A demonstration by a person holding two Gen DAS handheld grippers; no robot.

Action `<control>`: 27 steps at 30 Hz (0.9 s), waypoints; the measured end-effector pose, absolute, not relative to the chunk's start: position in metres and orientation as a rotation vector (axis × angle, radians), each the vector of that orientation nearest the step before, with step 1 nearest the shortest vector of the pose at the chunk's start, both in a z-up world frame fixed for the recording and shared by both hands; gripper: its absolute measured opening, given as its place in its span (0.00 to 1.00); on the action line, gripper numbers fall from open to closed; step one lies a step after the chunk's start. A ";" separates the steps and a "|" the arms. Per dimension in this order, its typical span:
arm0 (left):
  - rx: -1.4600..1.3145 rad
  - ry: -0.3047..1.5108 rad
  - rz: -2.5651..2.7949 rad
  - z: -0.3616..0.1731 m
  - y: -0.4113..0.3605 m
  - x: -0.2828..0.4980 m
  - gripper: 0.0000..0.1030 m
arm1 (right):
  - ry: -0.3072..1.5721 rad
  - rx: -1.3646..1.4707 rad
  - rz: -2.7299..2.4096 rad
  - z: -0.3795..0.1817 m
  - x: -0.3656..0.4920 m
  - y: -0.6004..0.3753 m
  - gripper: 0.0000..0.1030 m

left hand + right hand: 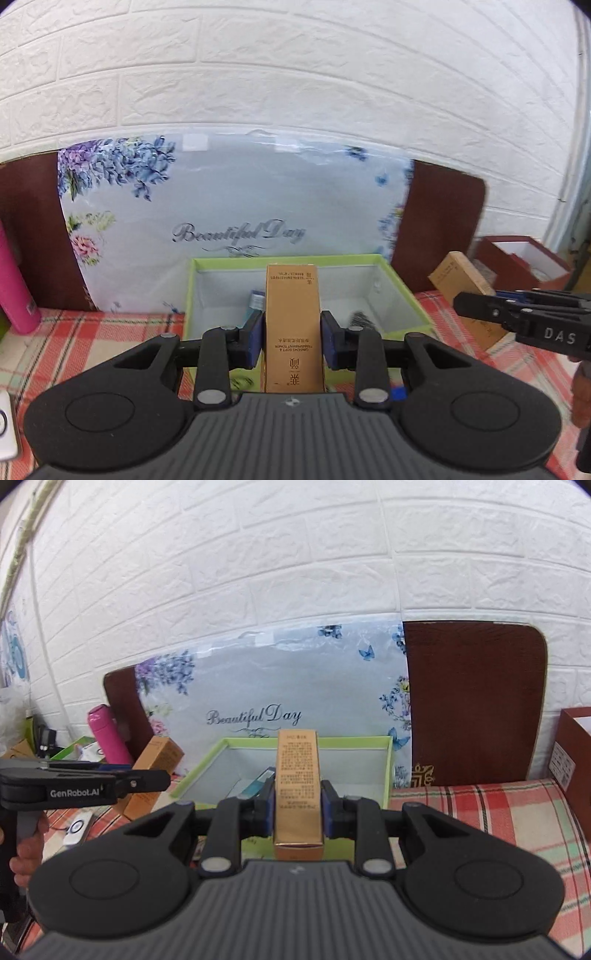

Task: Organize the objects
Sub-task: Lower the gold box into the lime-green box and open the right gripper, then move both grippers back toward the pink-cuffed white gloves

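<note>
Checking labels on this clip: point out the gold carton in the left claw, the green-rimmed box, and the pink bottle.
gold carton [293, 325], left wrist view, on its printed top face.
green-rimmed box [288, 259], left wrist view, on its far rim.
pink bottle [108, 734], right wrist view, on its body.

Bright, even light; soft shadows; strong fisheye bending and dark corners far from the tongs; slight blur beyond them.

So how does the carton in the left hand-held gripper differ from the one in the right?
The left gripper's carton looks wider and matte tan, with sparse upside-down print including "GINSENG SOFT"; the right gripper's carton looks narrower and glossier gold, its face filled with dense small text. Both are tall golden cartons, each clamped between blue pads in front of the green-rimmed box.
</note>
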State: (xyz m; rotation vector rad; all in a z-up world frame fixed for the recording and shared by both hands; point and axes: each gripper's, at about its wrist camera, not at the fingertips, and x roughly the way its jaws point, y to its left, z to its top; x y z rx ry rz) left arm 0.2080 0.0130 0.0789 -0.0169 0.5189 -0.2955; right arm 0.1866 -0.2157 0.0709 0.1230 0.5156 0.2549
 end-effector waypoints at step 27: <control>-0.016 0.553 -0.227 0.041 0.026 0.303 0.76 | 0.607 0.186 0.119 0.012 0.297 -0.219 0.75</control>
